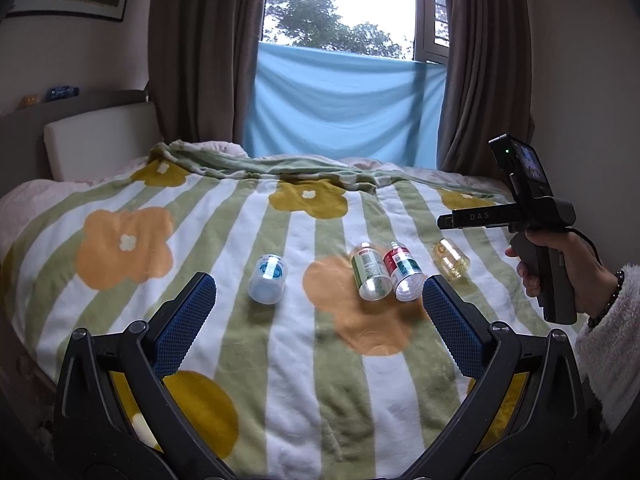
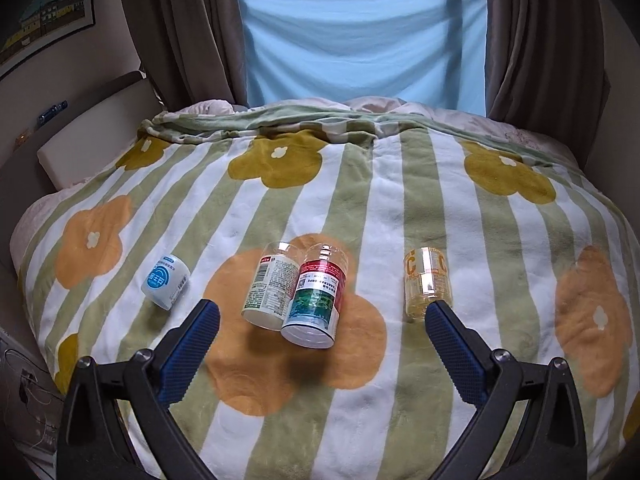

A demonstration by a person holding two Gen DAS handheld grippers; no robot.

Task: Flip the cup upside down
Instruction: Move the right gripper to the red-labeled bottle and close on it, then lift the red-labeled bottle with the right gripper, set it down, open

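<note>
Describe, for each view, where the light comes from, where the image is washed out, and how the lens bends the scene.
Left wrist view: daylight from the window burns the sky white; the curtains bow outward and the corners go black. Right wrist view: only a strip of window shows, so exposure is evener; the blanket bulges like a dome, and the red-labelled cup casts a soft shadow toward the camera.

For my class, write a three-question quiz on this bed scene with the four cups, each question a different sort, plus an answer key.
1. True or false: the yellow cup touches the red cup.
2. Which cup lies against the red one? A) blue cup B) green cup C) yellow cup
3. Fill in: both the left gripper and the right gripper are ____.

Key: 1 false; 2 B; 3 open.
</note>
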